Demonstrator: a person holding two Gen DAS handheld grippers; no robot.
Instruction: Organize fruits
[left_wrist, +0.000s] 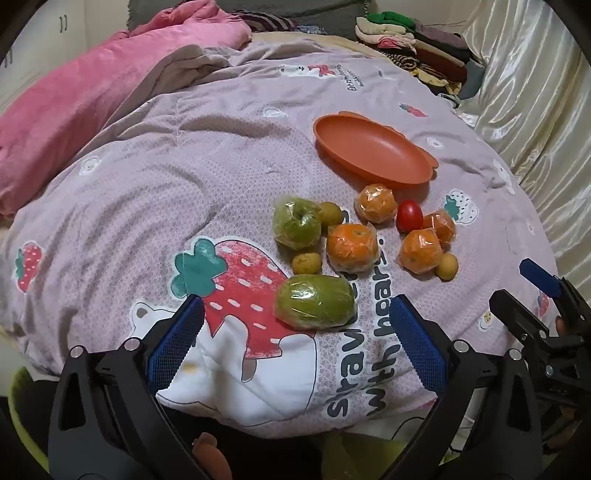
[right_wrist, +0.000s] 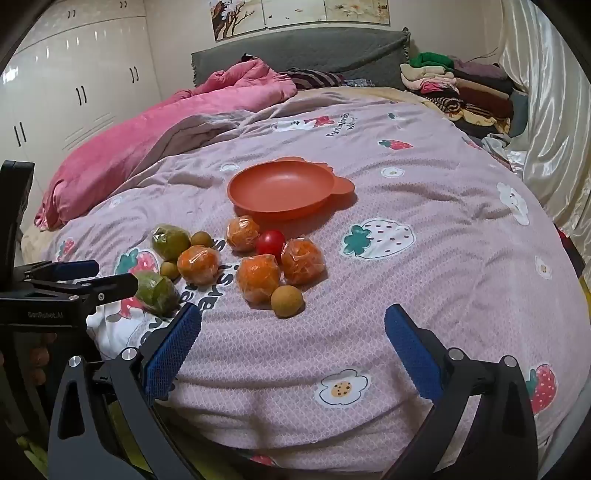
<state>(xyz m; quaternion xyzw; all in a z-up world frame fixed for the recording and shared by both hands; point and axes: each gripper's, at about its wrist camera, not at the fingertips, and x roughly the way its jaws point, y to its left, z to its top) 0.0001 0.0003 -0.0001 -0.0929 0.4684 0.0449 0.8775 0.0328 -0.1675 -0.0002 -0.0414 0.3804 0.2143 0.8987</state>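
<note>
Ten or so fruits lie clustered on the lilac strawberry-print quilt (right_wrist: 424, 266) of the bed: four plastic-wrapped oranges (right_wrist: 258, 277), two wrapped green fruits (left_wrist: 314, 306), one red tomato (right_wrist: 271, 242) and a few small yellow-brown round fruits (right_wrist: 286, 301). The orange oval plastic dish (right_wrist: 277, 188) sits bare just beyond them, at twelve o'clock in the right wrist view. Left tool (left_wrist: 295, 339) hangs wide apart, gripping nothing, the nearest green fruit between its blue pads. Right tool (right_wrist: 291, 343) is equally wide, low over the quilt, holding nothing
</note>
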